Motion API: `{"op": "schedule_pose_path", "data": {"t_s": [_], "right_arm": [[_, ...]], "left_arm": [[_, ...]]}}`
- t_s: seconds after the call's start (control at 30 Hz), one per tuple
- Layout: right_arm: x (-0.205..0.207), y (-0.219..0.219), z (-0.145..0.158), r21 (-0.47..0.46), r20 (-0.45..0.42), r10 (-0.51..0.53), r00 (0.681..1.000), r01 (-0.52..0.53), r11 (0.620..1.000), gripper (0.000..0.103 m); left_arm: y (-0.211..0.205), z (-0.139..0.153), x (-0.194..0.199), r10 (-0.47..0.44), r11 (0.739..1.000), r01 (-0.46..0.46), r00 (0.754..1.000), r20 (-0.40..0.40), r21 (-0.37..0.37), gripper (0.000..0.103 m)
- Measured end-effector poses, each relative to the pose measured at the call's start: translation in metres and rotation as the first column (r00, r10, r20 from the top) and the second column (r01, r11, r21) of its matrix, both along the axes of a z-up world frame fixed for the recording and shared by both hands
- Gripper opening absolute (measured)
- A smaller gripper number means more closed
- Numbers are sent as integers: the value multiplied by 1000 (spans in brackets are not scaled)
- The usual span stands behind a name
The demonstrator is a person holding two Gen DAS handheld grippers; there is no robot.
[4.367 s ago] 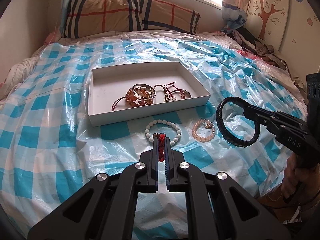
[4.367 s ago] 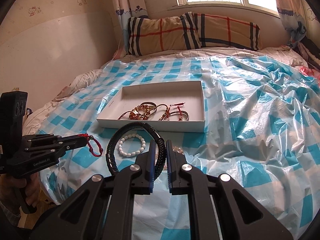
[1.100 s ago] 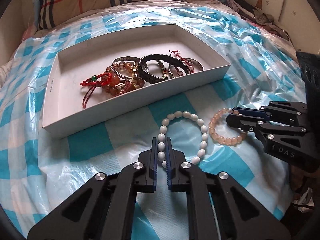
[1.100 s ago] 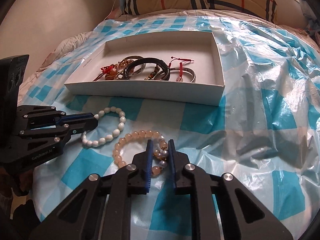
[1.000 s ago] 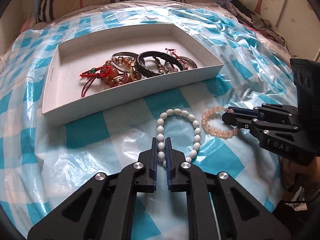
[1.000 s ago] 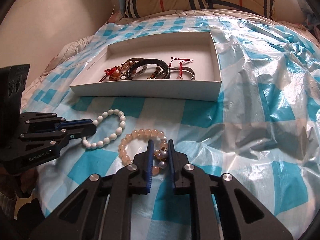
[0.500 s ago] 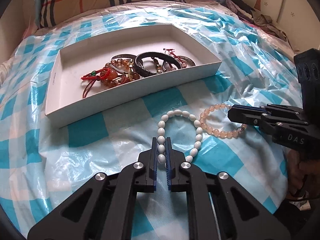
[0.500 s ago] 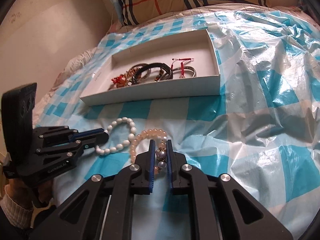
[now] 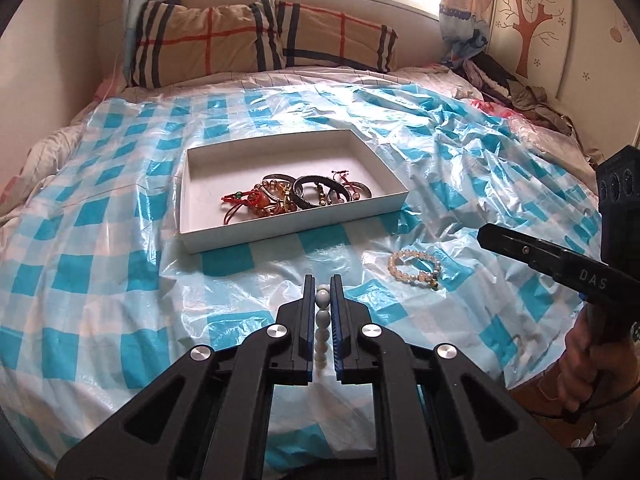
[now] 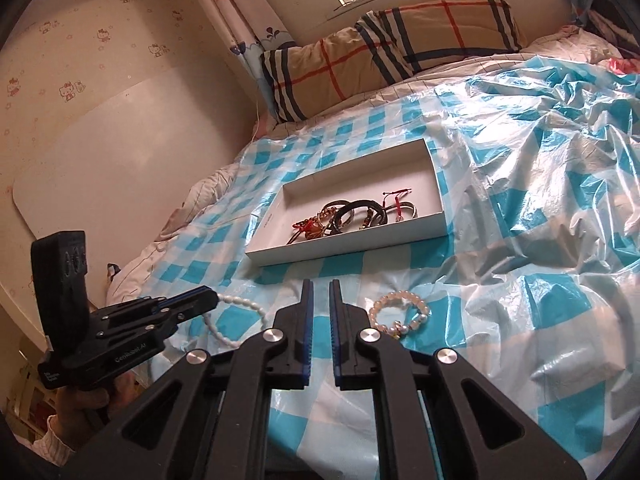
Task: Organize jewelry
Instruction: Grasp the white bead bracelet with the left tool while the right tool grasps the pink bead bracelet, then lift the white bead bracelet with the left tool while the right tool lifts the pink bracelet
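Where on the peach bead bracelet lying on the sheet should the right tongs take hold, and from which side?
Probably the plain bead arc on the left side of the peach bead bracelet, clear of the charm cluster at its near edge. It lies flat as an open ring on the plastic sheet, so come from above, one finger inside the loop and one outside. The right tongs are shut and empty, so open them first.

My left gripper (image 9: pixel 322 294) is angled down, jaws pinched nearly together on a string of white beads (image 9: pixel 322 322). My right gripper (image 10: pixel 318 298) is tilted down too and rolled a bit, jaws almost closed with just a thin gap and nothing between them. My hand (image 9: pixel 584 364) is wrapped round the right one's handle.
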State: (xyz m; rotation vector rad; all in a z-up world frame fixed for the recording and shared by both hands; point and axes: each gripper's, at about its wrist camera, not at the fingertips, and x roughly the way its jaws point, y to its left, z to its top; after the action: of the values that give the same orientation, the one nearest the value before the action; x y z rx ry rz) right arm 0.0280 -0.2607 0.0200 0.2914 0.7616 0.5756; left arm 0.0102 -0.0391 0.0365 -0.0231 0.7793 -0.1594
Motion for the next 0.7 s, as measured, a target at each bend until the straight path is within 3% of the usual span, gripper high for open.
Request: {"op": "schedule_pose_path", "data": {"t_s": [0.07, 0.1, 0.27, 0.4, 0.43, 0.5, 0.53, 0.57, 0.63, 0.7], "right_arm": [[3, -1, -7, -62, -14, -14, 1000, 13, 998, 43], [4, -1, -11, -84, -10, -17, 1000, 16, 996, 54], [32, 10, -30, -158, -35, 5, 999, -10, 987, 54], [70, 32, -68, -330, -118, 2, 993, -41, 943, 59], [77, 34, -82, -349, -163, -1, 987, -56, 936, 55], [75, 31, -88, -354, -155, -13, 988, -44, 934, 45], [72, 30, -86, -347, -157, -5, 988, -50, 937, 26], [68, 26, -85, -324, -164, -5, 986, -49, 945, 17], [61, 15, -82, -252, -183, -3, 983, -44, 967, 9], [51, 3, -75, -147, -186, 1, 982, -29, 989, 9]], "left_arm": [[2, 2, -6, 4, 1000, -4, 1000, 3, 1, 7], [3, 3, -8, 5, 1000, -5, 1000, 2, 1, 7], [8, -1, -9, 14, 1000, -14, 1000, -6, -8, 7], [10, -5, -5, 17, 1000, -17, 1000, -12, -22, 7], [10, -6, -5, 17, 1000, -18, 1000, -15, -24, 7], [12, -8, -4, 18, 999, -19, 1000, -20, -27, 7], [13, -9, -3, 20, 999, -20, 1000, -22, -30, 7], [13, -10, -3, 21, 999, -21, 999, -24, -34, 7], [13, -9, -3, 21, 999, -22, 1000, -23, -40, 7], [11, -6, -5, 15, 999, -16, 1000, -15, -38, 7]]}}
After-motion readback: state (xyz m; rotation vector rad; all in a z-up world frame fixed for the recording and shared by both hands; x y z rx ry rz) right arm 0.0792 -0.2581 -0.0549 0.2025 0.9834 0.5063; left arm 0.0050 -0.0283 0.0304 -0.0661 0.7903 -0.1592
